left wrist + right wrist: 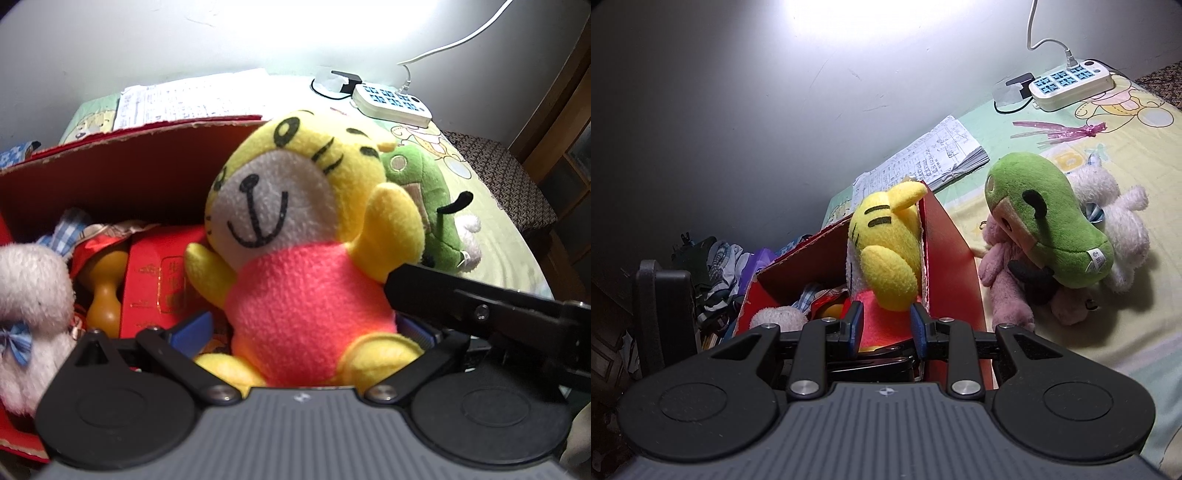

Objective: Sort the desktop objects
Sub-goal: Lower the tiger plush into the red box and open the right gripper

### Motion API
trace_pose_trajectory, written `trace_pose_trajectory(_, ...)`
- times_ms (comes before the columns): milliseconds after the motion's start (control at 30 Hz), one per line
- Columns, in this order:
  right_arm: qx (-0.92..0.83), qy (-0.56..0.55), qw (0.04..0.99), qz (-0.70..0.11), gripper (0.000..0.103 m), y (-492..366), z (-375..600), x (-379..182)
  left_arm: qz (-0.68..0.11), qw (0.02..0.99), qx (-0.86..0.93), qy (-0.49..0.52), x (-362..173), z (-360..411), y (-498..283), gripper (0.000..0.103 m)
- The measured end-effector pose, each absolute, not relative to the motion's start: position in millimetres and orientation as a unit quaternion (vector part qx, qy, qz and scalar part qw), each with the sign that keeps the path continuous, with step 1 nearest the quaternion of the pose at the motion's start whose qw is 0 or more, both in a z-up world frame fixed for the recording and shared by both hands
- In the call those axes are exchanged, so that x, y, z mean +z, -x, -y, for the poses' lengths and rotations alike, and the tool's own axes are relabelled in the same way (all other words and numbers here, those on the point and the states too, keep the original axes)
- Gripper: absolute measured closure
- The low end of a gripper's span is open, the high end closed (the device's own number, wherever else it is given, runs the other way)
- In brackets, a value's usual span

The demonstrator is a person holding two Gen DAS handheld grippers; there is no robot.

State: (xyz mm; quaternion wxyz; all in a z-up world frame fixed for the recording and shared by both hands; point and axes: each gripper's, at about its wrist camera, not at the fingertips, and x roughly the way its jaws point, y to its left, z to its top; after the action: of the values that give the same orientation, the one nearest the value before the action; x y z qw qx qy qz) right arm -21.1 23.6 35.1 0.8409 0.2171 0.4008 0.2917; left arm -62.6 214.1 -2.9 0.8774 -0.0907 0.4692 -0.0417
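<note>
I am lowering the tiger [303, 236] into the red box [110, 173], my left gripper [306, 332] clenched on its pink belly, blue pads pressing both flanks. It is sitting upright above the rabbit [29, 310] and red packet [162, 273] already inside. My right gripper [886, 328] is hanging just beside it; whether it grips, I cannot tell. Next, by my judgement: release, then fetch the green toy [1045, 229] waiting on the sheet [1108, 354].

Yellow plush tiger in pink shirt [295, 236] inside red cardboard box [122, 170]; green plush toy [1045, 225] right of box on cartoon-printed cloth [1126, 147].
</note>
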Motion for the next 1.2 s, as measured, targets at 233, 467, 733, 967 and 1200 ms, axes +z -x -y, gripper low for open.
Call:
trace_pose_trajectory(233, 0.314, -0.207, 0.834, -0.404, 0.073, 17, -21, 36, -0.465, 0.882, -0.015, 0.072, 2, -209, 69, 0.001)
trace_pose_trajectory(467, 0.346, -0.203, 0.821, -0.407, 0.073, 10, -12, 38, -0.467, 0.881, 0.023, 0.069, 7, -203, 67, 0.001)
trace_pose_trajectory(733, 0.362, -0.200, 0.815, -0.405, 0.070, 3, 7, 37, -0.461, 0.883, 0.079, 0.022, 17, -183, 72, 0.001)
trace_pose_trajectory(967, 0.380, -0.200, 0.807, -0.405, 0.070, 1, 20, 36, -0.461, 0.881, 0.107, 0.007, 19, -169, 71, 0.001)
trace_pose_trajectory(1200, 0.382, -0.202, 0.805, -0.407, 0.069, -6, 41, 32, -0.444, 0.885, 0.139, 0.008, 34, -162, 78, 0.001)
